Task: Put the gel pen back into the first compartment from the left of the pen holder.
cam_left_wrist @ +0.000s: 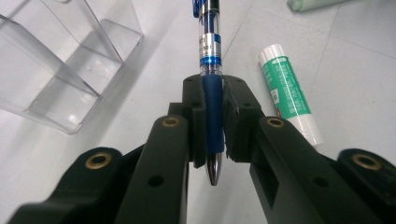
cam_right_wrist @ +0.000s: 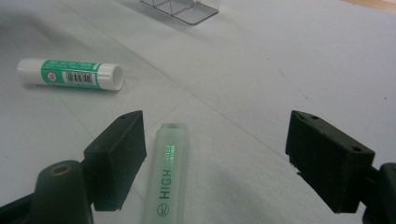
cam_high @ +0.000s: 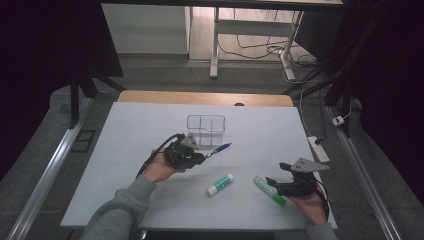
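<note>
Near the clear organizer (cam_high: 206, 130), the left gripper (cam_high: 201, 158) clamps a blue pen (cam_high: 218, 149), ready for dropping into a compartment. Right gripper (cam_high: 274, 184) fingers gape around the green highlighter (cam_high: 269, 190), needing closure next.

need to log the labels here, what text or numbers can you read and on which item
"HIGH": on the pale green highlighter between the open jaws of the right gripper; the rest of the word is cut off, and the small mark below it is unreadable.
Glue stick: green label with a barcode and print, too small to read.
Blue pen in the left gripper: barrel print too blurred to read.
</note>
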Available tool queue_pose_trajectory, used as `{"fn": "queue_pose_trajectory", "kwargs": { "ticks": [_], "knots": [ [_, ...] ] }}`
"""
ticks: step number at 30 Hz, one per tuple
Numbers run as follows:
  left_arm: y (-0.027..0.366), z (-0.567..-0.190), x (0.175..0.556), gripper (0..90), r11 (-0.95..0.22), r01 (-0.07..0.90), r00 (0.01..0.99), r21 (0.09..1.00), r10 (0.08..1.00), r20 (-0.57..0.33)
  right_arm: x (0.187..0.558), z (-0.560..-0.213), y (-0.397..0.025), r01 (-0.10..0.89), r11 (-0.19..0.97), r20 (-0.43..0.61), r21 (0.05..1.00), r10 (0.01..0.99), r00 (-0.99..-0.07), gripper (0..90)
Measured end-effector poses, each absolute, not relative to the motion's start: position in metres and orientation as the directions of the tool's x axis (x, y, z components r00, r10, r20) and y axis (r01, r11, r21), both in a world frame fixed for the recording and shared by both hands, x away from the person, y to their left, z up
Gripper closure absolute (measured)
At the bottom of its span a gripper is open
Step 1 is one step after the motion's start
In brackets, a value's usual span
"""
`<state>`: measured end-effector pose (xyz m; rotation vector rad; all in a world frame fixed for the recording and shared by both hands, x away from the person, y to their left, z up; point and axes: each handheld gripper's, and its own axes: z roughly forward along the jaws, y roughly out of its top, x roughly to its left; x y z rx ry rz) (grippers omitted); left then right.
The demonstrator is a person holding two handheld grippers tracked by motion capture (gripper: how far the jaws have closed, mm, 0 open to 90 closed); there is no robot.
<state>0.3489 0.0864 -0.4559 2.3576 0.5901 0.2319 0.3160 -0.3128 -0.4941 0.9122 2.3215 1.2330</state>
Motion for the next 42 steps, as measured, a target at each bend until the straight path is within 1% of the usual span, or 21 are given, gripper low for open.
{"fn": "queue_pose_trajectory", "kwargs": {
  "ticks": [3,6,12,18,28,31,42],
  "knots": [
    [0.09,-0.453,0.347,79.5,-0.656,0.34,0.887,0.674,0.462,0.002,0.316,-0.493,-0.313,0.378,0.412,-0.007,0.829,0.684,-0.73,21.1],
    [0.091,-0.451,0.345,79.5,-0.656,0.309,0.9,0.688,0.436,0.013,0.316,-0.491,-0.311,0.372,0.411,-0.007,0.832,0.678,-0.735,21.7],
    [0.09,-0.449,0.343,79.5,-0.662,0.3,0.905,0.687,0.426,0.015,0.315,-0.484,-0.302,0.344,0.412,-0.022,0.844,0.667,-0.745,23.0],
    [0.089,-0.45,0.342,79.5,-0.665,0.295,0.911,0.686,0.413,0.009,0.314,-0.479,-0.288,0.316,0.44,-0.048,0.84,0.642,-0.765,23.1],
    [0.086,-0.452,0.341,79.4,-0.683,0.279,0.922,0.675,0.386,0.009,0.318,-0.474,-0.266,0.293,0.456,-0.073,0.84,0.63,-0.773,23.1],
    [0.085,-0.453,0.341,79.5,-0.687,0.28,0.924,0.67,0.382,0.007,0.32,-0.473,-0.259,0.275,0.466,-0.087,0.841,0.619,-0.781,23.4],
    [0.083,-0.455,0.341,79.4,-0.693,0.28,0.928,0.664,0.374,-0.001,0.324,-0.469,-0.238,0.258,0.492,-0.101,0.832,0.59,-0.801,23.1]
  ]
}}
